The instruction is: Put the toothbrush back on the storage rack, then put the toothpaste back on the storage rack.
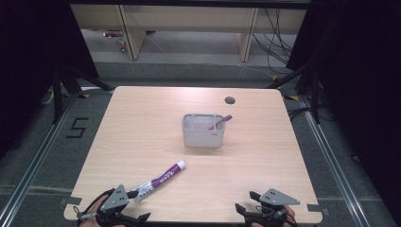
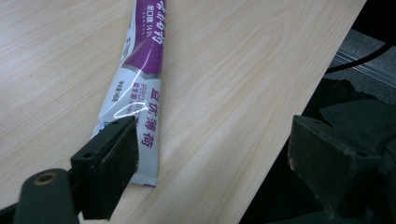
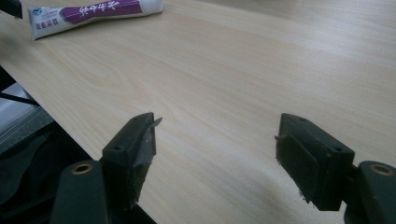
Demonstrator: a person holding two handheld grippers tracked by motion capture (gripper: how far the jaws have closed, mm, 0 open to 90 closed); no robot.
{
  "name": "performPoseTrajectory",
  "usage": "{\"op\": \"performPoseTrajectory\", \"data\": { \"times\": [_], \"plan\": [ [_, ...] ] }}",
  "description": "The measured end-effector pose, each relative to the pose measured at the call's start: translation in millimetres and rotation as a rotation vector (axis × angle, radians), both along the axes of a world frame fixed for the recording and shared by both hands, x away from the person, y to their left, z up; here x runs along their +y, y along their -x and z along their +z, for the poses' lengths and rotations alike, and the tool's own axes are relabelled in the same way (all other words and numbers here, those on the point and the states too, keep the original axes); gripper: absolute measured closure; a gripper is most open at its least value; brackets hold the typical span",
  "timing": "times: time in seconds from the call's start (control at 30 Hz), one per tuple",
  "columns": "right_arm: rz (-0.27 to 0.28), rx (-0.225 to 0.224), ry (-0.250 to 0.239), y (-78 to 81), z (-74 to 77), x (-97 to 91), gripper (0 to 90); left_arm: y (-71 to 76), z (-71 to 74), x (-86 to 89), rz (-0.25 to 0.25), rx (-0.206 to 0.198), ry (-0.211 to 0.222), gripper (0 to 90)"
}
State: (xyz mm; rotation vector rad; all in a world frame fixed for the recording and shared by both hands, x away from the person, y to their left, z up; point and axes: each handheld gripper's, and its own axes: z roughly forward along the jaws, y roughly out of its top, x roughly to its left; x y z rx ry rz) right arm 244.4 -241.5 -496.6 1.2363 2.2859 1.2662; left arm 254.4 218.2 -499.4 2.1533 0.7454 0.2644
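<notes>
The purple and white tube (image 1: 161,178) lies flat on the tabletop (image 1: 246,165), near the left corner. The left tongs (image 1: 127,208) are spread wide at its flat end, not pinching it. The right tongs (image 1: 248,208) are spread too, with nothing between them. A grey box (image 1: 203,135) sits in the middle.

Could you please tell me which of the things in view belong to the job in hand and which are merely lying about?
Part of the job:
- toothpaste tube, flat on the table, its crimped end by the open left tool
- right tool, open, nothing between its jaws

Just lying about:
- grey holder at mid-table, with a pink-handled item leaning in it
- round cable hole
</notes>
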Motion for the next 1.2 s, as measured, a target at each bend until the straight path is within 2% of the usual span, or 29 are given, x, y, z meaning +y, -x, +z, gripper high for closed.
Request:
{"op": "performPoseTrajectory", "data": {
  "times": [0.03,0.07,0.1,0.13,0.2,0.23,0.27,0.33,0.37,0.4,0.5,0.53,0.63,0.7,0.73,0.77,0.8,0.83,0.87,0.9,0.93,0.97,1.0,1.07,1.13,1.17,1.2],
  "plan": [
    [-0.010,-0.001,-0.018,1.6,-0.9,1.8,27.6,0.0,0.1,0.1,0.000,0.000,0.000,15.7],
    [-0.005,0.014,0.001,2.7,0.1,0.8,26.8,0.1,0.1,0.1,0.000,0.000,0.000,15.7],
    [0.004,-0.002,0.010,2.5,-0.2,0.4,26.3,0.1,0.1,0.2,-0.001,0.000,0.000,15.7],
    [0.003,0.003,0.000,3.1,-0.8,1.2,25.8,0.9,-0.4,-0.9,0.007,0.004,0.021,15.7],
    [0.013,0.003,-0.008,4.3,-0.9,1.5,25.0,0.8,-0.4,-0.9,0.009,0.003,0.022,15.7],
    [0.007,-0.001,0.004,5.1,-0.2,0.7,25.0,0.0,0.2,0.4,-0.003,-0.002,-0.005,15.7],
    [0.005,-0.009,-0.002,5.8,0.1,0.3,24.9,1.5,-0.6,-1.5,0.008,0.005,0.025,15.7],
    [-0.002,-0.003,-0.014,6.0,-1.0,0.8,24.9,1.8,-1.0,-2.2,0.011,0.006,0.029,15.7],
    [-0.026,0.020,-0.021,8.9,0.5,1.8,24.9,1.7,-1.0,-2.3,0.011,0.006,0.030,15.7],
    [-0.007,-0.008,0.003,7.2,0.6,-0.5,25.0,1.7,-1.2,-2.3,0.012,0.008,0.032,15.7],
    [-0.006,-0.009,0.005,7.4,0.3,-0.9,25.1,0.9,-0.7,-0.7,0.002,0.002,0.004,15.8],
    [-0.006,-0.006,0.002,7.5,0.2,-0.6,25.2,1.7,-1.7,-2.5,0.018,0.003,0.030,16.0],
    [-0.006,-0.009,0.006,7.5,0.6,-0.7,25.4,1.7,-1.2,-2.3,0.012,0.010,0.030,16.4],
    [-0.009,-0.009,0.008,7.6,0.7,-1.0,25.6,2.0,-1.4,-2.7,0.018,0.001,0.033,18.1],
    [-0.012,-0.011,0.012,7.9,0.9,-1.3,25.6,1.6,-0.7,-1.9,0.015,-0.008,0.026,19.8],
    [-0.012,-0.029,0.006,7.7,0.5,-1.4,26.0,2.5,-0.1,-2.6,0.026,-0.005,0.046,22.0],
    [-0.005,-0.015,0.008,8.6,1.7,-1.8,26.3,0.7,0.7,-0.5,0.014,-0.009,0.020,23.9],
    [0.000,-0.011,0.003,8.8,1.7,-1.5,26.7,1.0,0.8,-0.1,0.021,-0.012,0.029,26.2],
    [-0.004,-0.026,0.013,8.9,2.0,-1.8,27.2,1.3,1.3,0.7,0.023,-0.008,0.030,30.0],
    [-0.004,-0.028,0.016,9.0,2.0,-1.4,27.2,2.2,1.1,0.0,0.032,0.004,0.057,35.0],
    [-0.002,-0.028,0.016,8.9,1.9,-1.0,27.3,1.4,2.3,2.0,0.030,0.003,0.037,38.4],
    [0.003,-0.022,-0.002,8.7,0.9,0.2,27.4,1.9,2.1,1.2,0.042,-0.008,0.051,41.7],
    [0.001,-0.010,0.001,9.2,1.7,0.2,27.5,2.5,2.1,0.4,0.049,-0.014,0.074,45.4],
    [0.004,-0.020,0.000,8.4,0.6,0.4,27.5,1.7,2.6,-1.3,0.047,-0.029,0.078,54.4],
    [0.012,-0.024,0.002,8.0,0.7,0.7,28.0,-0.1,3.1,-3.1,0.022,-0.035,0.047,63.2],
    [0.014,-0.023,0.000,8.5,1.4,1.1,28.3,-1.2,3.2,-3.8,0.012,-0.046,0.017,67.0],
    [0.006,-0.006,-0.007,10.0,2.0,2.7,28.7,-1.3,1.3,-6.7,0.017,-0.055,0.036,70.8]
  ]
}}
